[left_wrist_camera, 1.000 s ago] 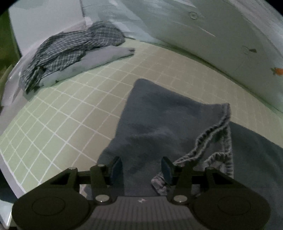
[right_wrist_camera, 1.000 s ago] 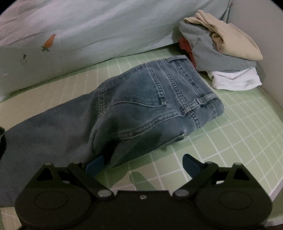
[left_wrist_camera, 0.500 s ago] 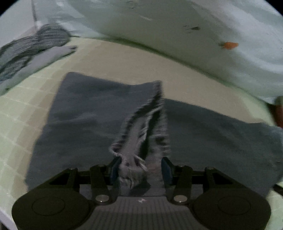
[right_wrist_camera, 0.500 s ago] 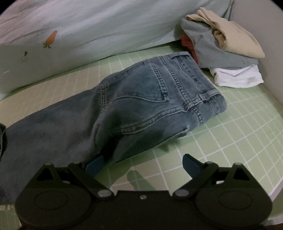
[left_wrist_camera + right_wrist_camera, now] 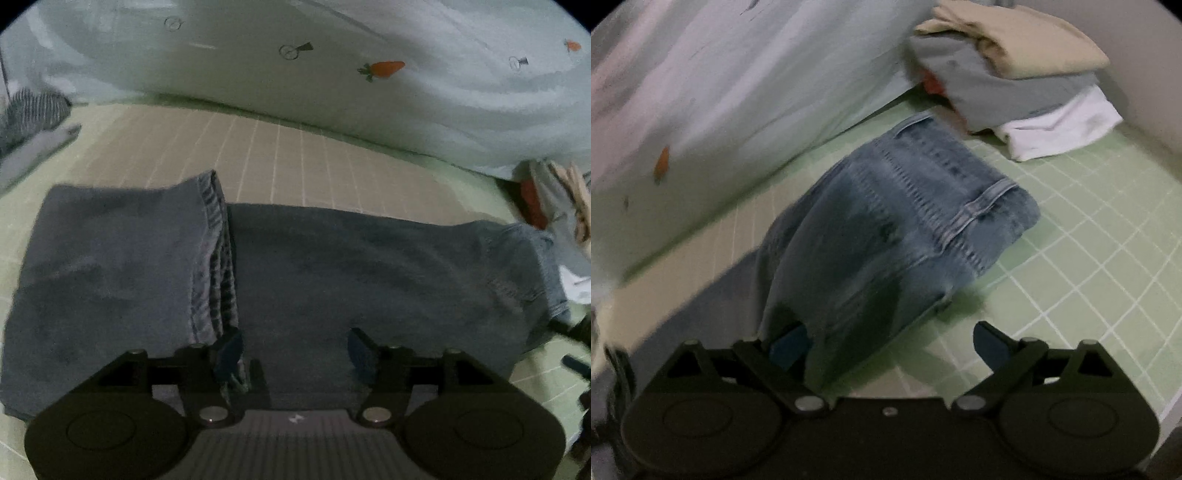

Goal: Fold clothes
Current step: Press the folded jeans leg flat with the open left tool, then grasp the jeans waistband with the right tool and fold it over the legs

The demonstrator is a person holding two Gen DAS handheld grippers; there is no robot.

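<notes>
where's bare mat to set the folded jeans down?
Free: the checked mat right of the jeans, below the folded stack; also the strip between jeans and carrot-print bedding. Crowded: the stack's corner and the crumpled plaid clothes.

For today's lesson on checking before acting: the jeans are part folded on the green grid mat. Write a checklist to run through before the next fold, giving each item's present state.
1. Leg hem laid back over the jeans: ok.
2. Left tongs free of the hem: ok; they have just been opening, pads apart, a few hem threads by the left pad.
3. Right tongs open: ok.
4. Waistband flat: not ok, that end is humped up.
5. Folded stack clear of the jeans: ok.
6. Right tongs' left pad clear of denim: cannot tell.
</notes>
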